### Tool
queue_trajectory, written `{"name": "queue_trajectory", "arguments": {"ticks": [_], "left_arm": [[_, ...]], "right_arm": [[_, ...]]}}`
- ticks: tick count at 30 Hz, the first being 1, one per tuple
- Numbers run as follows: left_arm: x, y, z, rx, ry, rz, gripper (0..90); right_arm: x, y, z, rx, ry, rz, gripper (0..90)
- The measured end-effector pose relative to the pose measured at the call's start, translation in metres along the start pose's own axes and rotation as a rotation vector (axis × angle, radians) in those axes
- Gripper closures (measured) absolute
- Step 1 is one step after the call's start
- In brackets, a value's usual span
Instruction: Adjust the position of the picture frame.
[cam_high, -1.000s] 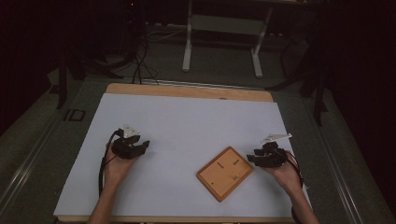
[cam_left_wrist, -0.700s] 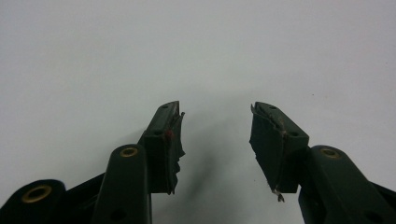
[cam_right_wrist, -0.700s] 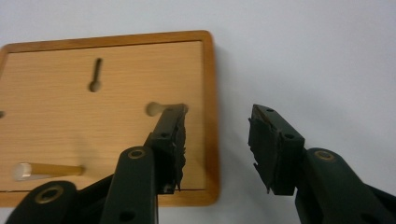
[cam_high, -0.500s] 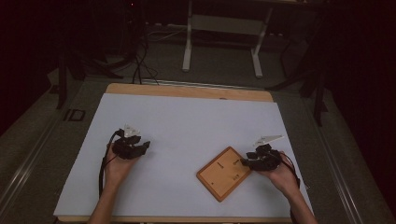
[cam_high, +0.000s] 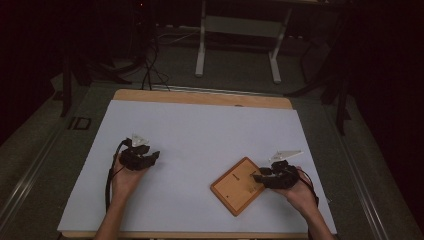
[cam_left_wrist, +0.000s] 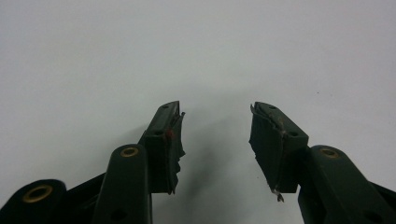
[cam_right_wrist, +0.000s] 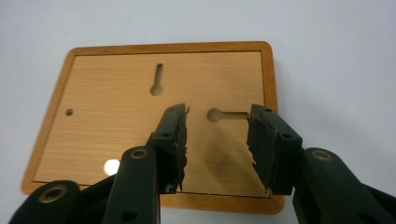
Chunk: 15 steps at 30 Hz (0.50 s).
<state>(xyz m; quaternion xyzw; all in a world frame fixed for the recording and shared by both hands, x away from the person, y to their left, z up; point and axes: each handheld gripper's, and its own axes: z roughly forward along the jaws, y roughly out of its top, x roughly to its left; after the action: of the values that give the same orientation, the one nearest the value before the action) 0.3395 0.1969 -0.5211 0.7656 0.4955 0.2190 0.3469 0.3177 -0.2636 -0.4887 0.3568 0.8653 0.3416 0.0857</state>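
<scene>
Wooden board, flat and rectangular with rounded corners, lies on the white table cover at the near right, turned at an angle to the table edge. Its pale grained panel sits inside a darker rim and carries two keyhole slots, a small round hole and a bright spot. The right gripper hovers over the board, black jaws apart with nothing between them; a second ago it was just off the board's right edge. The left gripper stands open over bare cover, unmoved.
</scene>
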Motion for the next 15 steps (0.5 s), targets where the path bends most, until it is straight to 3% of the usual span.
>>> {"name": "queue_trajectory", "arguments": {"ticks": [15], "left_arm": [[0.000, -0.001, 0.001, 0.007, 0.002, 0.000, 53.1]], "right_arm": [[0.019, -0.003, -0.012, -0.053, 0.030, -0.042, 58.0]]}}
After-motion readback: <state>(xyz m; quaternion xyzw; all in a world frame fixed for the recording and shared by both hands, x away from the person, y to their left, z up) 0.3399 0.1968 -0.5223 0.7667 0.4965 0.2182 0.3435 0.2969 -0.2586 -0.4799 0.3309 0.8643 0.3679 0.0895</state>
